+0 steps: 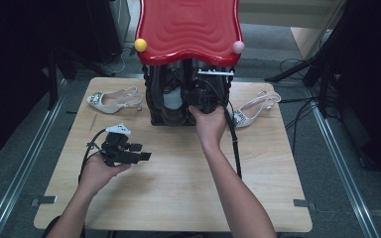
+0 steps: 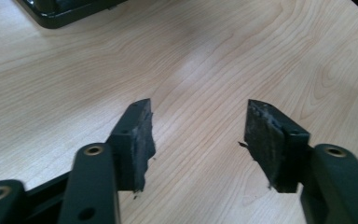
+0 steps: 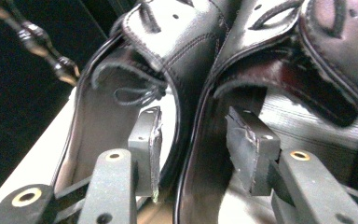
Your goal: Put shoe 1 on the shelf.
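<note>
- Right gripper (image 3: 193,140) reaches into the shoe rack (image 1: 154,99), jaws spread astride the touching inner walls of two black shoes (image 3: 186,51) there.
- Left gripper (image 2: 198,135) hangs spread over bare table (image 2: 214,56), well in front of the rack.

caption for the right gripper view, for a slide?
Right hand-held gripper, jaws open, straddles the adjoining inner walls of a pair of black leather shoes.

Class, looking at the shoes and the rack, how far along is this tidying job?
Looks done: a pair of black shoes sits in the rack. In hand: the right gripper, open, straddles their adjoining sides. Left: two pale sandals, one left of the rack, one right; the left gripper is open over bare table.
</note>
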A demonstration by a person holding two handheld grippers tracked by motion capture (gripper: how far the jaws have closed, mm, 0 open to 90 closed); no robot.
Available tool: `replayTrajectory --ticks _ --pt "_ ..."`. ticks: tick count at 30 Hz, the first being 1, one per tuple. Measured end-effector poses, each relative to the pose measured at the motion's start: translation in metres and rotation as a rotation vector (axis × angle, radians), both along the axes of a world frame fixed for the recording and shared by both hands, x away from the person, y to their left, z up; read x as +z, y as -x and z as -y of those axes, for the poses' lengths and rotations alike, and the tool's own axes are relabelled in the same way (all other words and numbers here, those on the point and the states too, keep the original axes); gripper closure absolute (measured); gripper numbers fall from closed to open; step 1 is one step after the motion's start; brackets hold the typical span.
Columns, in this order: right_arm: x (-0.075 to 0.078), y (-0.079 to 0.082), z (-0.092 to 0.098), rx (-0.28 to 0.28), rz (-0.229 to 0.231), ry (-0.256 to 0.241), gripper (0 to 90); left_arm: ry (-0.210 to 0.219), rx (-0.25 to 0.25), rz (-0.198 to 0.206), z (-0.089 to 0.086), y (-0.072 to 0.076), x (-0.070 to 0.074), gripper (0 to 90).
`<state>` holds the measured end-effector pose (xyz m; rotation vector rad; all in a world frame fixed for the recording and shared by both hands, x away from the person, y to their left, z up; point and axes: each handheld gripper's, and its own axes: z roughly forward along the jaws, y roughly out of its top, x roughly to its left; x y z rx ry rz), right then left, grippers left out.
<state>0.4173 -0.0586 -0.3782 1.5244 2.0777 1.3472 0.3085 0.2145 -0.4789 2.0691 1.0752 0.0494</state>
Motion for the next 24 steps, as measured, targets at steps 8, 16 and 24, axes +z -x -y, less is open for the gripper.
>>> replayTrajectory --ticks 8,16,24 --pt "0.010 0.019 0.024 0.115 0.022 -0.060 51.6 0.043 -0.022 0.037 0.007 -0.006 0.032 63.9" --pt "0.019 0.040 0.050 0.186 0.050 -0.074 55.9 0.046 -0.069 0.084 0.013 -0.032 0.087 80.1" --pt "0.015 0.054 0.059 0.265 0.041 -0.054 59.4 0.054 -0.118 0.168 0.020 -0.061 0.141 88.0"
